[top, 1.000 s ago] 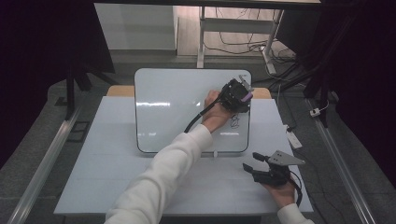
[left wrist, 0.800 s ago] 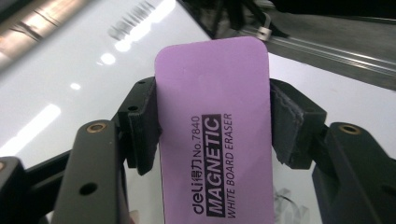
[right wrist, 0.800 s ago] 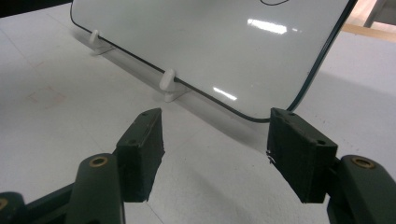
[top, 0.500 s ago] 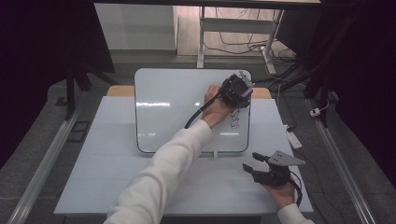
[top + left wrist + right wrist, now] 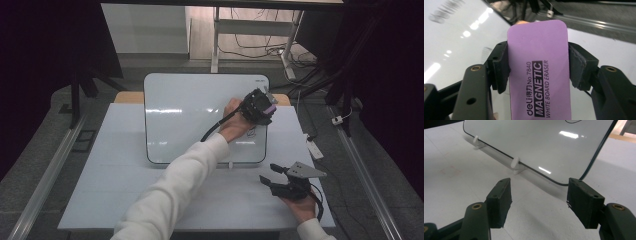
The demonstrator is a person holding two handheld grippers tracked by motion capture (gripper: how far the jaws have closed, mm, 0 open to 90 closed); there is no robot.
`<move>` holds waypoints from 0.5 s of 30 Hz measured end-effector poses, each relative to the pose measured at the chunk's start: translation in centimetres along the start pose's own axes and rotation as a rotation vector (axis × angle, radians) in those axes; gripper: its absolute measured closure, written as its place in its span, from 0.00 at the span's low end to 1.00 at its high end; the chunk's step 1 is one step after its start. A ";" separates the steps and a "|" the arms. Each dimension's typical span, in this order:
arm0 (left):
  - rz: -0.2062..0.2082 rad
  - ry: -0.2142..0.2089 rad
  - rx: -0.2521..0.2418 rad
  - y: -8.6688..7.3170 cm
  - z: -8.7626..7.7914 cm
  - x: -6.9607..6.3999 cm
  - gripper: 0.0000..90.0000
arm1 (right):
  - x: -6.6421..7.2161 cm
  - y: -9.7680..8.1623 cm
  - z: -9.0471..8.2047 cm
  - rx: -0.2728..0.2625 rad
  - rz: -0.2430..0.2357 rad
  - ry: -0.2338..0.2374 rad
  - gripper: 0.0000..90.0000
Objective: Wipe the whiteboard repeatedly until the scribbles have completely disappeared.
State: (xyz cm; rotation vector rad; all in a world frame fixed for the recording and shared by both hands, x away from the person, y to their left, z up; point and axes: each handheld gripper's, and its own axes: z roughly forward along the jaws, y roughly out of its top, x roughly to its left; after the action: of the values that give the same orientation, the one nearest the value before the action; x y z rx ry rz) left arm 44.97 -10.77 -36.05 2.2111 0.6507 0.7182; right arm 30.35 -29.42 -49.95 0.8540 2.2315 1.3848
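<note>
**Eraser held against the whiteboard**

A pale surface point(image 5: 125, 200) carries a whiteboard point(image 5: 190, 115), propped at a tilt on small white feet point(image 5: 516, 165). The left gripper point(image 5: 260, 106) is up at the board's right part, just above a dark scribble point(image 5: 251, 132); its fingers point(image 5: 500, 67) are closed on the long sides of a purple magnetic eraser point(image 5: 539, 70) (label up, reading lengthwise). The right gripper point(image 5: 282, 181) rests low on the surface, near the board's lower right corner, its fingers point(image 5: 500, 202) parted with nothing between them.
</note>
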 end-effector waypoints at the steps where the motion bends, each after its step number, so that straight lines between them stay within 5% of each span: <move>1: -0.009 0.012 -0.005 0.3 -0.2 0.5 0.45 | 0.0 0.0 0.0 0.001 0.000 -0.002 0.39; 4: -0.034 0.054 -0.028 1.3 -0.8 2.1 0.45 | -0.1 0.0 -0.1 0.003 0.004 -0.004 0.39; 7: -0.052 0.048 -0.032 1.8 -0.9 2.8 0.45 | -0.1 0.0 -0.1 0.000 0.002 -0.006 0.39; 15: -0.021 -0.042 -0.013 1.3 0.5 0.8 0.45 | -0.2 -0.1 -0.2 0.001 0.003 -0.004 0.39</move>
State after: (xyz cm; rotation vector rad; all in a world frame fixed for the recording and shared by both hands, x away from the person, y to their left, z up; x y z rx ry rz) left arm 46.16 -11.32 -35.18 2.1982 0.6457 0.6612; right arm 30.32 -29.68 -49.96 0.8606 2.2287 1.3824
